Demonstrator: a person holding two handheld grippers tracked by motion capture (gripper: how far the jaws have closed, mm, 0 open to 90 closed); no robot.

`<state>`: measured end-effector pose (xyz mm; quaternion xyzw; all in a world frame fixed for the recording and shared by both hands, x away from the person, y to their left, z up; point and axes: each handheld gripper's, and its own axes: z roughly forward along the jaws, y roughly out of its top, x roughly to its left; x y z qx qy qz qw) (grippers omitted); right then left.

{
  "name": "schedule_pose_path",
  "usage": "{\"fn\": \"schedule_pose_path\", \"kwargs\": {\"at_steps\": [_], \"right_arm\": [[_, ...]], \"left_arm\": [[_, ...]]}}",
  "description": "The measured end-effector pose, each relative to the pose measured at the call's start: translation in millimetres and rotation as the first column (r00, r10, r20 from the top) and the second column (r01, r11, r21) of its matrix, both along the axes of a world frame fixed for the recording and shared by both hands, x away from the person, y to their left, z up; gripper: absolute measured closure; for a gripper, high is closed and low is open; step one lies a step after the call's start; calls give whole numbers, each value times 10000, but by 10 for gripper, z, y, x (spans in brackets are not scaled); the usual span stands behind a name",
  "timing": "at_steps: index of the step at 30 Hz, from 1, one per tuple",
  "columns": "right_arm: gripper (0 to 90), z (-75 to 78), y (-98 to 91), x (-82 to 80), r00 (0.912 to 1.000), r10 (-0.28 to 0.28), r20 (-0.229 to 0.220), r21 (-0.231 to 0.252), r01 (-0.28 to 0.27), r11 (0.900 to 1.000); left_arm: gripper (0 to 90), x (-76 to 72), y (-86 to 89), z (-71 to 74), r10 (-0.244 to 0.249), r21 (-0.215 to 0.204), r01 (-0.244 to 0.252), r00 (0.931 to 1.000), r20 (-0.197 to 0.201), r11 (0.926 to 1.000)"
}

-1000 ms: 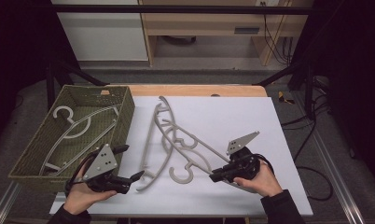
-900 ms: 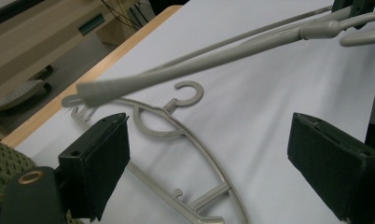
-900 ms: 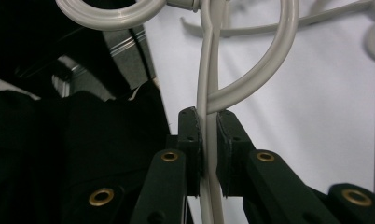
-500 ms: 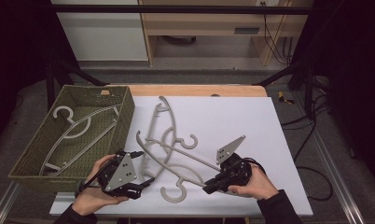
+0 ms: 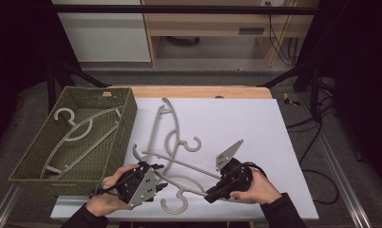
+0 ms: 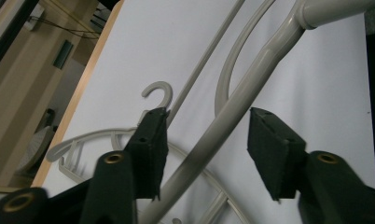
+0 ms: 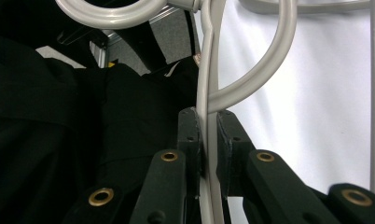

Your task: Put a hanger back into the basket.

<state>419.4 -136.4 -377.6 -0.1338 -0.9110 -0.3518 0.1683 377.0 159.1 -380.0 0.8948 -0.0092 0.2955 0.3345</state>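
On table (image 5: pixel 274 123): two hangers, third in basket (image 5: pixel 127 109); right gripper (image 5: pixel 213 194) clamps hanger (image 5: pixel 179 164), left gripper (image 5: pixel 161 183) closing, not gripping.

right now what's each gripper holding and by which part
The right gripper is shut on a thin arm of the near hanger. The left gripper straddles its thicker bar, pads not yet pressing.

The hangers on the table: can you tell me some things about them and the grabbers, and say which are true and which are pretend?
1. The right gripper is shut on the near hanger. True.
2. The left gripper already squeezes it. False: its jaws have just been closing, with the hanger's arm between them and gaps on both sides.
3. The basket holds a hanger. True.
4. The basket is red. False: green.
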Motion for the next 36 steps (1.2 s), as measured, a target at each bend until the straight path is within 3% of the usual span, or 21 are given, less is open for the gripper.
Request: {"fn": "schedule_pose_path", "kwargs": {"at_steps": [6, 11, 18, 25, 26, 28, 29, 34, 35, 36], "right_arm": [[815, -13, 32, 5, 9999, 40, -122, -108, -41, 9999], [815, -11, 33, 5, 9998, 112, -172, -84, -114, 9999], [814, 1, 22, 14, 9995, 257, -195, -18, -258, 9997], [816, 38, -31, 38, 9998, 151, 127, 202, -153, 9997], [815, 42, -43, 46, 9997, 116, 229, 234, -121, 9997], [813, 50, -61, 54, 9998, 67, 161, 354, -73, 9993], [813, 51, -58, 57, 9997, 70, 248, 393, -80, 9992], [789, 75, -73, 74, 9986, -89, 522, 428, 67, 9991], [775, 88, -87, 69, 9963, -387, 766, 534, 347, 9980], [764, 111, -111, 71, 9939, -611, 919, 611, 557, 9966]], "left_arm": [[635, -25, -22, -83, -389, -5, 389, 9990, 215, 9992], [669, -42, -10, -90, -687, 183, 679, 9965, 474, 9975], [712, -71, 1, -102, -1034, 333, 1024, 9942, 295, 9942], [773, -88, 10, -90, -1193, 367, 1189, 9928, 99, 9922], [784, -86, 16, -74, -1220, 330, 1223, 9925, -89, 9919], [788, -94, 14, -67, -1162, 412, 1165, 9932, -92, 9923], [790, -73, 33, -3, -1286, 1437, 1240, 9914, 234, 9818], [792, -77, 19, 21, -920, 1250, 916, 9958, -26, 9879], [795, -101, -5, -22, -703, 281, 714, 9967, -407, 9971], [797, -86, 12, 32, -769, 734, 790, 9965, -313, 9942]]}}
